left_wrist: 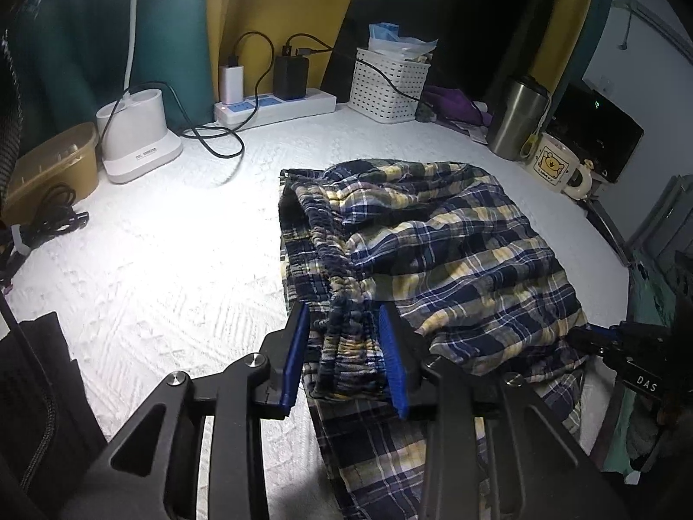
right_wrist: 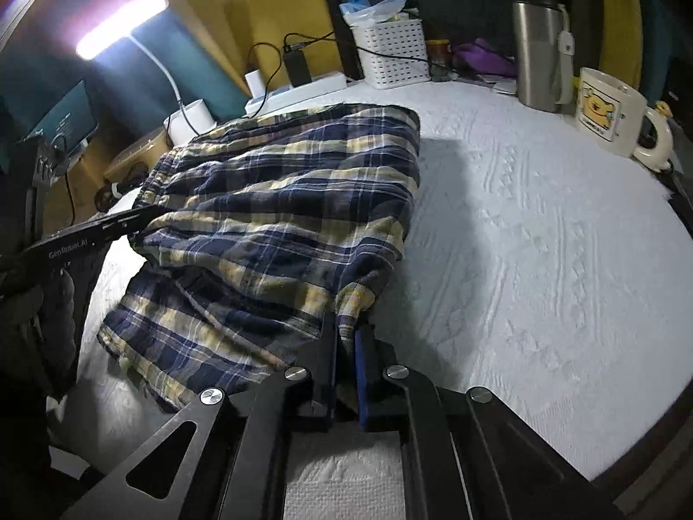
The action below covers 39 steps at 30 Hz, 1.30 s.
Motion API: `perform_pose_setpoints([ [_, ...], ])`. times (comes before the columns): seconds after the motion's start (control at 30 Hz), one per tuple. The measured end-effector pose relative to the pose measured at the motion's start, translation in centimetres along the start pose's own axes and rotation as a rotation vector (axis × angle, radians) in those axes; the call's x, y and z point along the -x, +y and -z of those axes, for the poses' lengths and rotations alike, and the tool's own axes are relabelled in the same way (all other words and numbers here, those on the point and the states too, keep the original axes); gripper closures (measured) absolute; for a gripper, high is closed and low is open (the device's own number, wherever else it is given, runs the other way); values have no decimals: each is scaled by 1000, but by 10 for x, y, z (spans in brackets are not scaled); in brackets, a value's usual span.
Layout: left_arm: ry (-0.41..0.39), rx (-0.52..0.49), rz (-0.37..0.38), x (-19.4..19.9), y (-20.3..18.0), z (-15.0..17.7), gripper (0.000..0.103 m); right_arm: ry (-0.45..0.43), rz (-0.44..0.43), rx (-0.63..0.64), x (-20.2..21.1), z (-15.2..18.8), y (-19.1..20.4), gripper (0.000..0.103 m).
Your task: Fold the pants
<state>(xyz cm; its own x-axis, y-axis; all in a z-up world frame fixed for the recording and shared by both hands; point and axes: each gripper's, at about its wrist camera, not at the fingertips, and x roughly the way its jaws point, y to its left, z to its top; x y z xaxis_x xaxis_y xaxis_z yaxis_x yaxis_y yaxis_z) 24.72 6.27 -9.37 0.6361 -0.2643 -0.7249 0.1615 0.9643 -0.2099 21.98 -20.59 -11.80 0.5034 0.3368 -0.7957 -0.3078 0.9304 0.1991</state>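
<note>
Blue, yellow and white plaid pants (left_wrist: 454,251) lie folded over on a white textured table cover (left_wrist: 173,260). My left gripper (left_wrist: 346,325) is shut on the bunched elastic waistband (left_wrist: 342,286), with the fabric filling the gap between its blue pads. My right gripper (right_wrist: 346,333) is shut on the near corner of the pants (right_wrist: 286,216), and the cloth drapes up from its pads. The right gripper shows at the right edge of the left wrist view (left_wrist: 606,338). The left gripper shows at the left of the right wrist view (right_wrist: 130,223).
Along the back stand a white lamp base (left_wrist: 138,138), a power strip with chargers (left_wrist: 273,106), a white basket (left_wrist: 385,84), a steel tumbler (left_wrist: 515,119) and a bear mug (left_wrist: 556,164). A tan box (left_wrist: 52,169) sits at far left. A lit lamp (right_wrist: 121,24) shines overhead.
</note>
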Motion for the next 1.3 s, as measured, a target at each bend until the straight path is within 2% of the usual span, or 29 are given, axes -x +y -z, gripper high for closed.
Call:
perform_pose_setpoints([
  [0.17, -8, -12, -1, 3, -1, 4, 71, -51, 8, 3, 24, -1, 11, 97],
  [0.33, 4, -17, 3, -1, -1, 9, 70, 30, 33, -68, 6, 21, 12, 97],
  [0.47, 9, -34, 2, -1, 2, 7, 70, 12, 48, -80, 12, 26, 13, 97],
  [0.6, -1, -66, -12, 2, 2, -1, 70, 24, 36, -43, 12, 27, 13, 89],
  [0.63, -7, -70, -17, 3, 2, -4, 70, 27, 33, -42, 13, 27, 12, 85],
  [0.67, -12, -70, -25, 5, 3, -7, 70, 31, 37, -49, 14, 28, 10, 68],
  [0.7, -22, -69, -37, 8, 5, -10, 70, 41, 53, -57, 14, 27, 6, 41],
  [0.73, -27, -67, -40, 11, 7, -12, 70, 43, 60, -60, 15, 28, 2, 31],
  [0.77, -32, -62, -43, 14, 9, -15, 70, 40, 58, -66, 17, 30, -1, 26],
  [0.97, -48, -46, -61, 18, 18, -26, 70, -1, 67, -73, 26, 14, -18, 26],
  [1.3, -59, -105, -26, 5, 1, -51, 70, -27, 57, -53, 10, -30, -31, 26],
])
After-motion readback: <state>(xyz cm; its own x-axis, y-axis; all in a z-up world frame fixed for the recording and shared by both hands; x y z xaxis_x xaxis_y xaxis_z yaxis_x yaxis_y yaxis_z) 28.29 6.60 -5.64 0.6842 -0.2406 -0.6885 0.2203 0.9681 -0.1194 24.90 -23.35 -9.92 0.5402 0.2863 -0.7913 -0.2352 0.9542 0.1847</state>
